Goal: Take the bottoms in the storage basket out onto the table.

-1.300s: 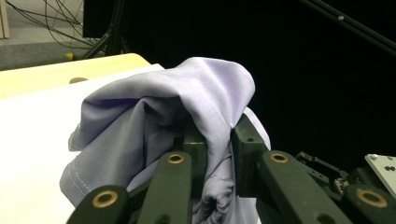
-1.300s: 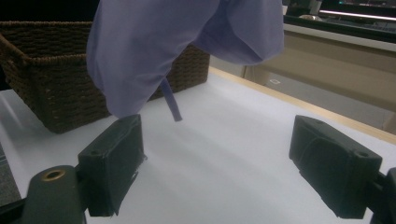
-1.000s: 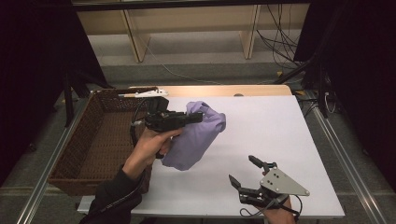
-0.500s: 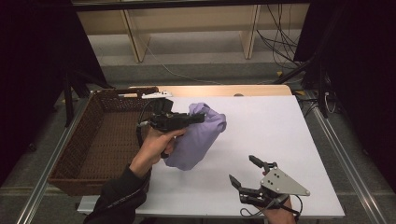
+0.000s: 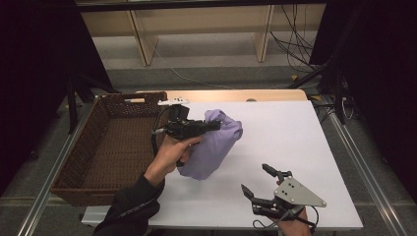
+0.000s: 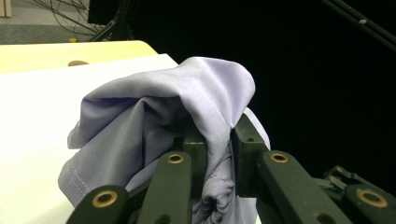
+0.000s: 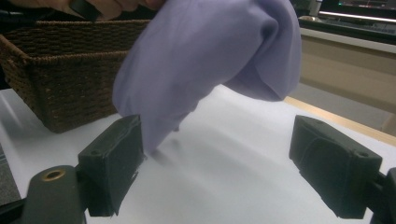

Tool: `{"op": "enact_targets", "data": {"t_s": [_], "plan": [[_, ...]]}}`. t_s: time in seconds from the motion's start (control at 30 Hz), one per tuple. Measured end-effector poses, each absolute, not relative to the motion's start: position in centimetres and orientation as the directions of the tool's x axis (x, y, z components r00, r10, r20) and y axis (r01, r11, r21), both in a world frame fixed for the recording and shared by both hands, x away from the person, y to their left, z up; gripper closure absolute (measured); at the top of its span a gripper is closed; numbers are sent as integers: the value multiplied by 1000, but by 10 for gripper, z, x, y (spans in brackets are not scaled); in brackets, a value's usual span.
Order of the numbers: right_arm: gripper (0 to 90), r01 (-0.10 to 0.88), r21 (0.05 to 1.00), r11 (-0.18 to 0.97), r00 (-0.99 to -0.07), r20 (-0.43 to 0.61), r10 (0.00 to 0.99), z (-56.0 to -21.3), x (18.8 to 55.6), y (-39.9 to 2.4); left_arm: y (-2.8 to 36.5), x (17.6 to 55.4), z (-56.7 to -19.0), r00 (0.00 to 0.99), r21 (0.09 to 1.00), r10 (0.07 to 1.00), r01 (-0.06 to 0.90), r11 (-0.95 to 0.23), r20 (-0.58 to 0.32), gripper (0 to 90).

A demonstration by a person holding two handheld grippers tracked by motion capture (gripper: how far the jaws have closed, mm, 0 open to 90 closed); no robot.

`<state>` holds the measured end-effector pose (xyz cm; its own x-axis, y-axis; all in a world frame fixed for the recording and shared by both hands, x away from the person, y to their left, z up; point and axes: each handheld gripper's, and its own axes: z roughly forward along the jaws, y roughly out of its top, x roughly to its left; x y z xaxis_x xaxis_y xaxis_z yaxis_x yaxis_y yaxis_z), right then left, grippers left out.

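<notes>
A lavender cloth [image 5: 216, 145] hangs bunched above the white table [image 5: 275, 128], its lower end near the surface. My left gripper [image 5: 216, 125] is shut on the top fold of this cloth [image 6: 196, 102]; both black jaws pinch the fabric between them. A hand [image 5: 169, 152] holds that gripper just right of the wicker basket [image 5: 105, 147]. My right gripper [image 5: 255, 179] rests low at the table's front edge, open, with nothing between its wide-set fingers [image 7: 112, 163]. From the right gripper view the cloth [image 7: 205, 60] dangles ahead and above the table.
The brown wicker basket [image 7: 60, 70] stands along the table's left side, with a white object [image 5: 173, 102] at its far right corner. A wooden strip [image 5: 236, 95] runs along the table's far edge. Metal rails flank the table.
The left hand has moved slightly right and down with the cloth still hanging from its gripper. The right gripper has stayed where it was.
</notes>
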<state>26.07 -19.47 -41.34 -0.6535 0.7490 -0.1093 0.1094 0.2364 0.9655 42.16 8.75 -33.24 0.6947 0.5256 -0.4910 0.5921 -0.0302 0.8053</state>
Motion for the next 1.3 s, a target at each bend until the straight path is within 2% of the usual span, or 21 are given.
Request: {"op": "enact_targets", "data": {"t_s": [1.3], "plan": [[185,107,966,235,-654,-110,749,-412,259,-196,77,434,-367,648,768,580,637,-60,-493,778]]}}
